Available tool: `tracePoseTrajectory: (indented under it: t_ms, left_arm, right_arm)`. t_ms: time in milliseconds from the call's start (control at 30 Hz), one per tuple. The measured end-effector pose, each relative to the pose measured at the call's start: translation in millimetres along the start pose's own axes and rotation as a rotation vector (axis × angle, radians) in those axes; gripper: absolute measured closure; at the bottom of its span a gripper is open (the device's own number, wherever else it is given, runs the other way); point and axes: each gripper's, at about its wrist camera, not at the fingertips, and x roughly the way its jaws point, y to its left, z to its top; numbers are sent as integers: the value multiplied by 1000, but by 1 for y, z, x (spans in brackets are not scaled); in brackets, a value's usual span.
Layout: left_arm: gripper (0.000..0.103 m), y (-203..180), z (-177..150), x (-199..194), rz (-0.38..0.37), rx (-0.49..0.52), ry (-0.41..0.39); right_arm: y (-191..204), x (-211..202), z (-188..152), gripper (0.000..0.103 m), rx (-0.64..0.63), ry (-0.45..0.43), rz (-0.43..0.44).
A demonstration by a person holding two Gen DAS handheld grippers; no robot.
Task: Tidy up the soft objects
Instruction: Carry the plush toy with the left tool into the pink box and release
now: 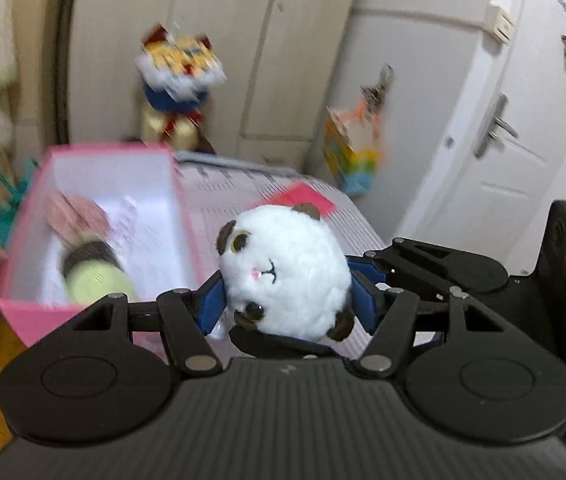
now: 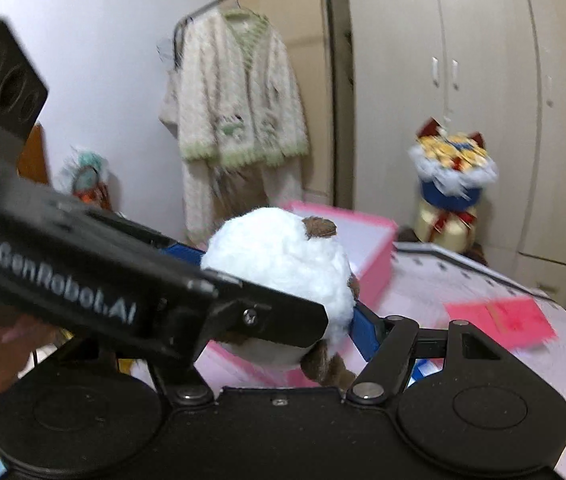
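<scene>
A round white plush animal (image 1: 287, 276) with brown ears and paws is held in the air between the blue pads of my left gripper (image 1: 289, 300). It also shows in the right wrist view (image 2: 279, 272), where my right gripper (image 2: 283, 312) closes on it from the other side; the left gripper's black body (image 2: 83, 276) crosses in front and hides the right gripper's left finger. An open pink box (image 1: 83, 320) with a white inside stands to the left on the table, holding a green and black soft item (image 1: 95, 276) and a pinkish one (image 1: 75, 212).
The table has a pale patterned cover (image 1: 263, 192) with a pink card (image 1: 307, 196) lying on it. A bouquet-like toy (image 1: 175, 76) stands behind the box by white wardrobe doors. A fluffy cardigan (image 2: 239, 108) hangs on a rack. A white door (image 1: 523, 120) is at right.
</scene>
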Motion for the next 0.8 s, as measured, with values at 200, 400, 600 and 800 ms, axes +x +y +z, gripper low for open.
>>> tracePoseTrajectory:
  t_ms: [200, 400, 600, 800]
  left_arm:
    - [39, 36, 37, 1, 55, -17, -45]
    - [39, 83, 46, 43, 57, -109, -19]
    - [39, 121, 32, 96, 53, -211, 77]
    - [38, 140, 26, 119, 50, -267, 112]
  right_arm:
    - [-10, 39, 37, 29, 9, -70, 75]
    - [-31, 96, 38, 29, 49, 6, 101]
    - [-44, 147, 23, 29, 78, 145, 104]
    - [-49, 167, 19, 27, 65, 219, 106]
